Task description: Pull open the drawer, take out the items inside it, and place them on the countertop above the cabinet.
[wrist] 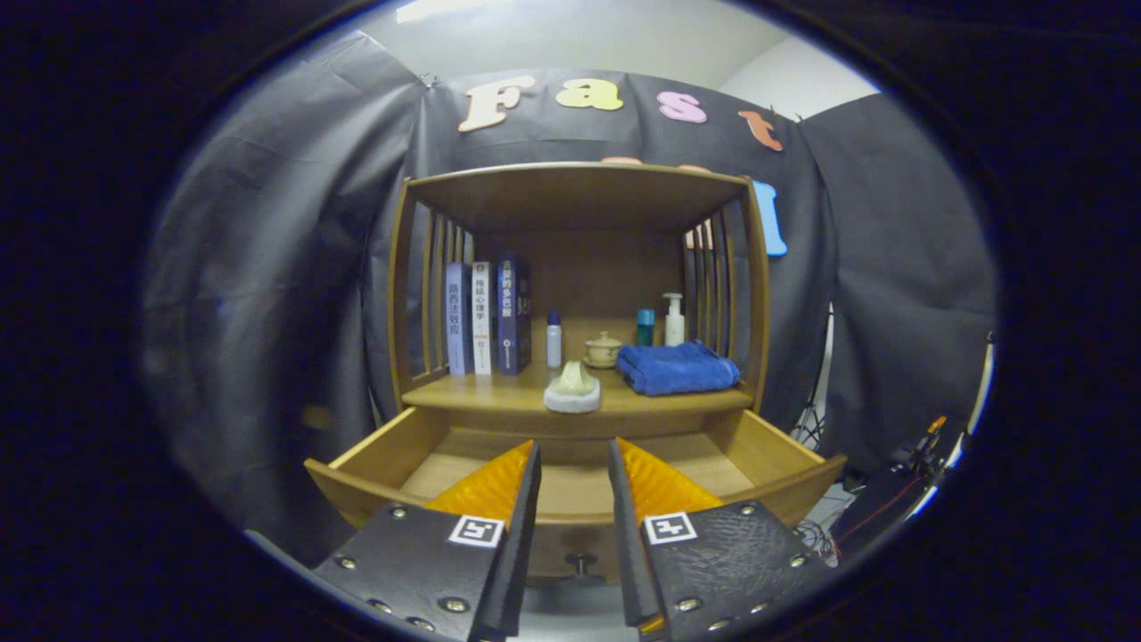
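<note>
The wooden cabinet's drawer [374, 453] stands pulled open below the countertop [481, 392]. Its knob [581, 563] shows between and beneath my fingers. What I see of the drawer floor is bare wood, and my fingers hide part of it. A small pale, rounded item [572, 390] sits on the front edge of the countertop, just beyond my fingertips. My gripper [573, 446] hovers over the drawer, open, with nothing between its fingers.
On the countertop stand three upright books [486, 316] at the left, a small white bottle [554, 339], a lidded pot [603, 349], a teal-capped bottle [644, 327], a pump bottle [674, 319] and a folded blue towel [677, 367]. A shelf roof and slatted sides enclose it.
</note>
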Demonstrator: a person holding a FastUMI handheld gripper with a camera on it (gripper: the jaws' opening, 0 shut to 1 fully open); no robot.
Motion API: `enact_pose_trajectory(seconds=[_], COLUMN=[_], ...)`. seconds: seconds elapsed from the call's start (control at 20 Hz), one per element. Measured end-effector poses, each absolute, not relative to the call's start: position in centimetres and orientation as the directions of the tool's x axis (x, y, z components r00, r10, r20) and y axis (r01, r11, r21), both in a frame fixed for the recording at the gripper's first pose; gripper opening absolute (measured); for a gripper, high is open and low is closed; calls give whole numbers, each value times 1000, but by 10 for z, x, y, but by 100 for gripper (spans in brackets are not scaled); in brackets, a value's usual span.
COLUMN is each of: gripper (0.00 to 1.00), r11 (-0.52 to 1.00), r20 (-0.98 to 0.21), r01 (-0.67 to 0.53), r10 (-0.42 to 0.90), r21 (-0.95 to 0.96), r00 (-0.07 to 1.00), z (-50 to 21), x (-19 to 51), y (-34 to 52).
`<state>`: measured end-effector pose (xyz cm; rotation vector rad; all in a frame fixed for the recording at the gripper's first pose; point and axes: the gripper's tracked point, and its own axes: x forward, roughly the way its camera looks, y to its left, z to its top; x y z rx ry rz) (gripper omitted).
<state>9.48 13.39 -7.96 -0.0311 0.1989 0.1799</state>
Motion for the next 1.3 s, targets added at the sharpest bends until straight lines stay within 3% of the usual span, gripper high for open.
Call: enact_pose_trajectory(seconds=[0.75,1.0,1.3], gripper=[43,81,95], r11=[982,985,984], r20=[-361,-403,-430], r01=[-187,-171,-181], r10=[184,168,167], r21=[25,29,10], r00=[914,900,887], z=[-171,-185,-196], x=[77,84,91], y=[121,118,121])
